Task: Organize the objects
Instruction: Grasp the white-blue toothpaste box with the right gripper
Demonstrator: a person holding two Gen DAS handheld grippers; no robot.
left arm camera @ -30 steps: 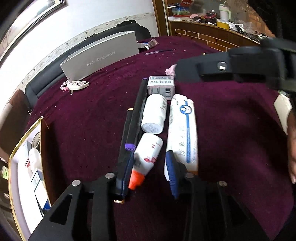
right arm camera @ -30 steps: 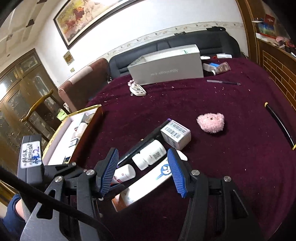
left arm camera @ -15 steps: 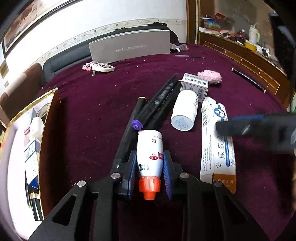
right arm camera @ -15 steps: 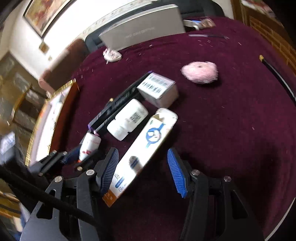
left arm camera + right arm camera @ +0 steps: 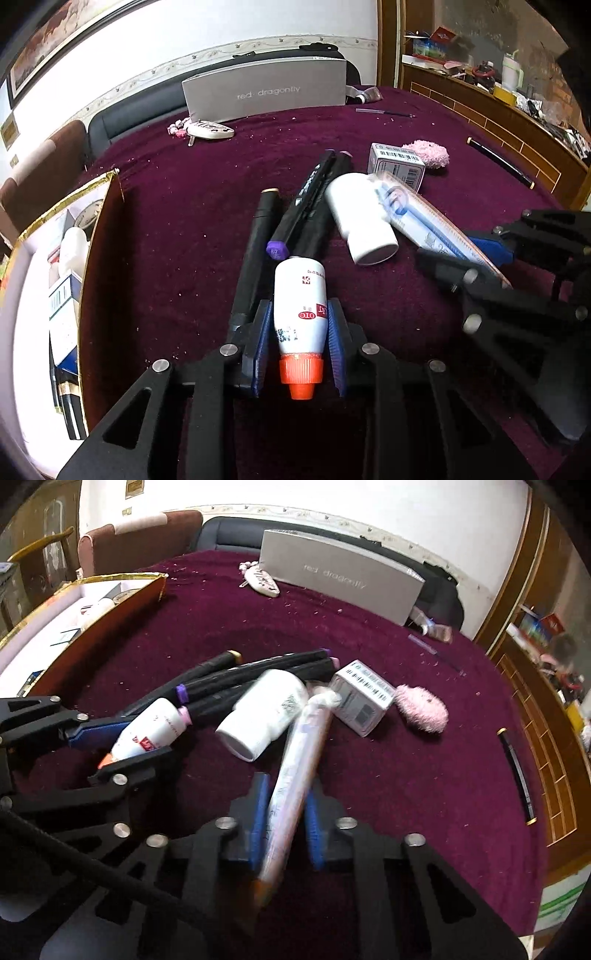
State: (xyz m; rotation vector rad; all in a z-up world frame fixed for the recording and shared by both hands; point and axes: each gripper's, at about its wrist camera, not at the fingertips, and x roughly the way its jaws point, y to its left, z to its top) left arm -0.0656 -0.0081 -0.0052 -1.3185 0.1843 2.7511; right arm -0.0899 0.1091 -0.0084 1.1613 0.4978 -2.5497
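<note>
My left gripper [image 5: 300, 341] is shut on a small white bottle with an orange cap [image 5: 300, 310], seen also in the right wrist view [image 5: 151, 734]. My right gripper [image 5: 286, 823] is shut on a long white and blue box [image 5: 295, 779], tilted on its edge; the box shows in the left wrist view [image 5: 424, 221]. Between them on the maroon cloth lie a white pill bottle [image 5: 360, 218], black markers [image 5: 306, 206] and a small barcode box [image 5: 397, 166].
An open gold-edged box [image 5: 99, 236] with items inside sits at the left. A grey "red dragonfly" box [image 5: 266, 92] stands at the back, a key fob [image 5: 210, 130] before it. A pink fluffy ball [image 5: 428, 153] and a black pen [image 5: 498, 160] lie right.
My left gripper closed on the orange-capped bottle. My right gripper swung down and shut on the long box, tipping it onto its edge.
</note>
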